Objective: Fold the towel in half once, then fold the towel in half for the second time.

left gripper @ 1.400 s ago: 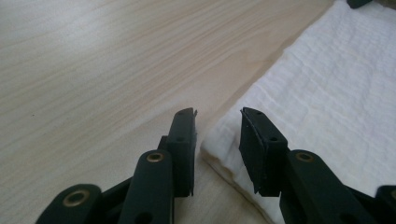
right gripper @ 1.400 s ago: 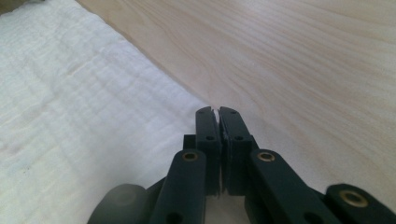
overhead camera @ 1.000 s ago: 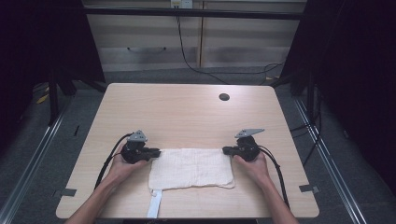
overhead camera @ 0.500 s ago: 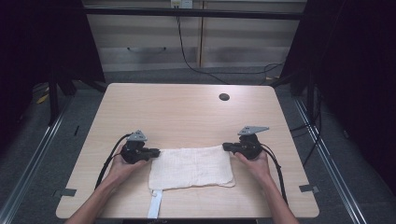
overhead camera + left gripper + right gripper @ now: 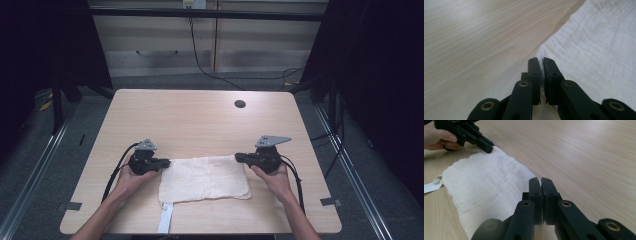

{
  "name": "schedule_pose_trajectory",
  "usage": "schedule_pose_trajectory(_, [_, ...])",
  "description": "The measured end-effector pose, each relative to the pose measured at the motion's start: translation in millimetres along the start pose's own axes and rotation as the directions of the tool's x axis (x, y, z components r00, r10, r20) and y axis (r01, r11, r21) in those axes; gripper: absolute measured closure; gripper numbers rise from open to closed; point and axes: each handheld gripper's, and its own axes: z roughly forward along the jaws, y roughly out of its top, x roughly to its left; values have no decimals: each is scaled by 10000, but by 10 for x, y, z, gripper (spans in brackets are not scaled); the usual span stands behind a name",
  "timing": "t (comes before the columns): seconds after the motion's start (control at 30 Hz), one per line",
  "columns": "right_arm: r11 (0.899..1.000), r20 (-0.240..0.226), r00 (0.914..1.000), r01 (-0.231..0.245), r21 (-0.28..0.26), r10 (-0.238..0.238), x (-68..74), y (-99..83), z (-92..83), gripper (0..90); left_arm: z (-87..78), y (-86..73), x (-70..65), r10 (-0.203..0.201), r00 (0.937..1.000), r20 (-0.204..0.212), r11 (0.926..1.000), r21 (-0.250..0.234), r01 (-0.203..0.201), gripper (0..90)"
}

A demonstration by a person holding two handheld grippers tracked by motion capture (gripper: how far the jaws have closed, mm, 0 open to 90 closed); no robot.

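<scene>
Pale wood-grain tabletop [image 5: 200, 120] bears white crinkled muslin cloth [image 5: 205, 177], lower centre of high view. We see left gripper [image 5: 165, 162] and right gripper [image 5: 239, 157] pinching far corners. Risk: thin fabric slipping free under uneven pull.

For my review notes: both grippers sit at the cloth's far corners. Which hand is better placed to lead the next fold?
Neither clearly. The left gripper and right gripper are each shut on a far corner of the white cloth, symmetric on the table. Probably both move together.
</scene>
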Motion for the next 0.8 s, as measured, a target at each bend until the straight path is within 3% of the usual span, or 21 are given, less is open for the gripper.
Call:
schedule_pose_trajectory(0.47, [9975,-717,9953,662,240,-644,358,-63,-105,877,-13,-12,-29,-202,9996,-177,9998,9,202,849])
schedule_pose_trajectory(0.8, [9901,-1248,9877,1062,916,-944,605,-247,-91,875,-16,-4,-73,72,9985,-550,9999,143,-64,850])
